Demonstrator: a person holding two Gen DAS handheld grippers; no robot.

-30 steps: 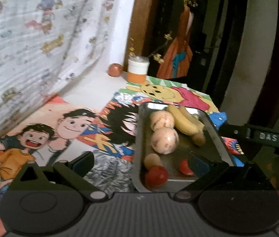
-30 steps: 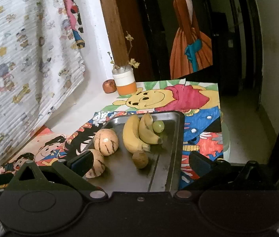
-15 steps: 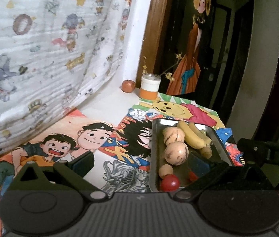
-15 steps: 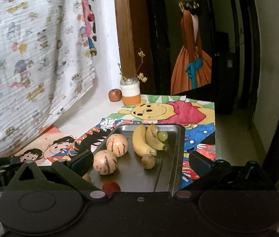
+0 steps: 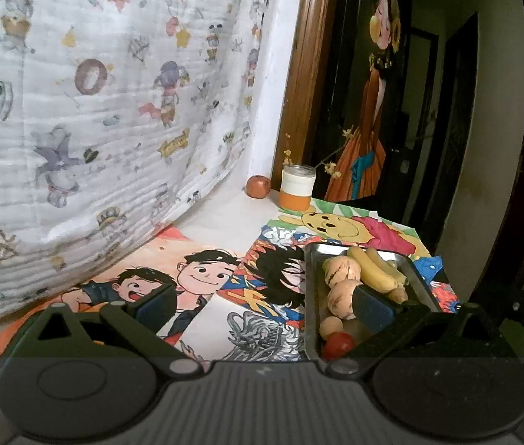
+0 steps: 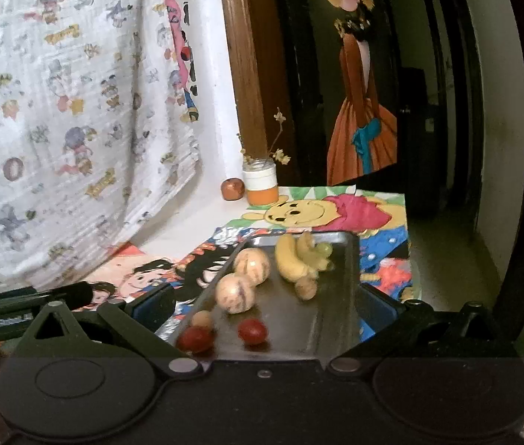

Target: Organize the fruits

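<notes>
A rectangular grey metal tray (image 6: 347,282) is seen lying on the bright cartoon-printed mats (image 6: 336,211), and nearly all the fruit is already gathered in it, so the task is judged close to done. In the tray two round pale striped melons (image 6: 235,293) are counted, two yellow bananas (image 6: 288,261), two small red tomatoes (image 6: 251,331), one small tan round fruit (image 6: 202,319), one small brown fruit (image 6: 306,289) and one green grape (image 6: 324,247). One reddish-brown apple (image 6: 232,188) is left well apart, beside the single white-and-orange jar (image 6: 260,182) by the wall; reaching for it is judged the likely next move. The left gripper (image 5: 262,306) and the right gripper (image 6: 263,306) are both held wide apart and empty, short of the tray.
</notes>
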